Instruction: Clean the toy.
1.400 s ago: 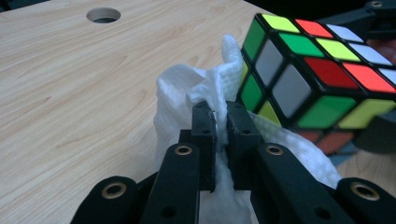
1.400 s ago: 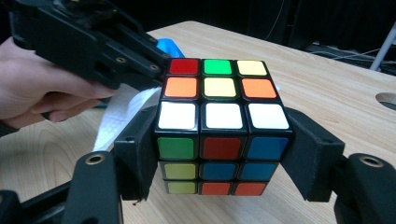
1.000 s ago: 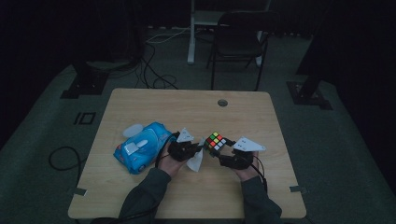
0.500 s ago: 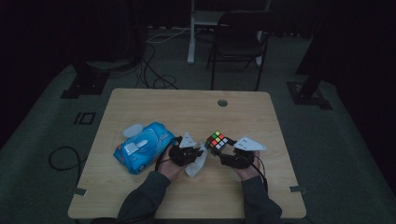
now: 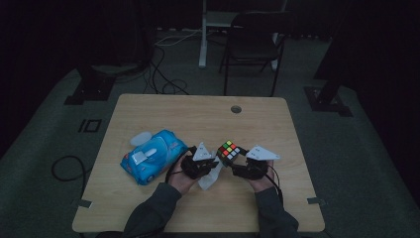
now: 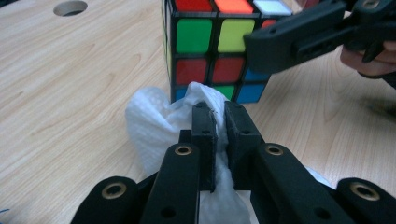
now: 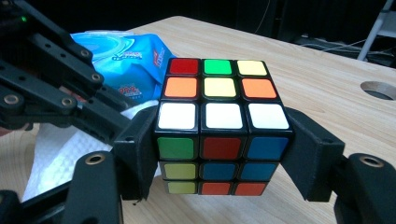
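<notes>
The left tool (image 5: pixel 214 162) has carried its white wipe (image 6: pixel 154 121) right, against the cube (image 5: pixel 228 150).

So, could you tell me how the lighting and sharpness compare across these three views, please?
High view: dim and underexposed, the room beyond the table nearly black, the cube small but colourful. Left gripper view: bright, the white wipe crisp, the nearest jaw links soft. Right gripper view: evenly lit, cube stickers sharp, the blue packet behind slightly blurred.

Cube (image 6: pixel 212 51) top cut off, lower edge behind white wipe (image 6: pixel 154 121).
</notes>
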### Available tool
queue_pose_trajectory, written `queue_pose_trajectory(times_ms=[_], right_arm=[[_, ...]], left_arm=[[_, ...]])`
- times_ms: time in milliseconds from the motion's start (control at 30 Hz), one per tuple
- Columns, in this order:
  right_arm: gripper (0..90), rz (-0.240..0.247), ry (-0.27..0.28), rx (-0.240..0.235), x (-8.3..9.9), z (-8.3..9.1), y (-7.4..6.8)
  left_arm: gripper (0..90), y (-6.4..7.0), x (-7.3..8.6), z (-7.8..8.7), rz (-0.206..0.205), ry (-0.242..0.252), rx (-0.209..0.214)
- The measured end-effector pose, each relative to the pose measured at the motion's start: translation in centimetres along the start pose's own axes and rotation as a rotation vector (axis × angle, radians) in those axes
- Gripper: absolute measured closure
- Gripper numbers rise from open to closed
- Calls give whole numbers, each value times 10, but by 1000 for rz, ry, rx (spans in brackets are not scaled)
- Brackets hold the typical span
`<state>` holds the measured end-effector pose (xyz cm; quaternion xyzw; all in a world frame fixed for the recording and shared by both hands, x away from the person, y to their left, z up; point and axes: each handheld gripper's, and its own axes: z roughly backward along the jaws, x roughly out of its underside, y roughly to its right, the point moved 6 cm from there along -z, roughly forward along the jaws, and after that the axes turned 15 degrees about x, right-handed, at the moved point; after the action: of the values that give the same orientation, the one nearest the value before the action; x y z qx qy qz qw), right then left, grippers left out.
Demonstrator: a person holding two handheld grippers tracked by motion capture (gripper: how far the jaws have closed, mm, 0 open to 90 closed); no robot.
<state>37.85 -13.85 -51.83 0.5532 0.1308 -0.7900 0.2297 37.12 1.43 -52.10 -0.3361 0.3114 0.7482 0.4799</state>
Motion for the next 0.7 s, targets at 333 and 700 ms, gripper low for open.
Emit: queue_pose_trajectory(times_ms=[333, 700], right_arm=[[349, 11, -17, -8, 3, -2, -3], [349, 21, -26, -23, 4, -3, -7]], left_arm=[[845, 4, -16, 13, -36, 41, -17], [845, 6, -27, 23, -54, 80, -29]])
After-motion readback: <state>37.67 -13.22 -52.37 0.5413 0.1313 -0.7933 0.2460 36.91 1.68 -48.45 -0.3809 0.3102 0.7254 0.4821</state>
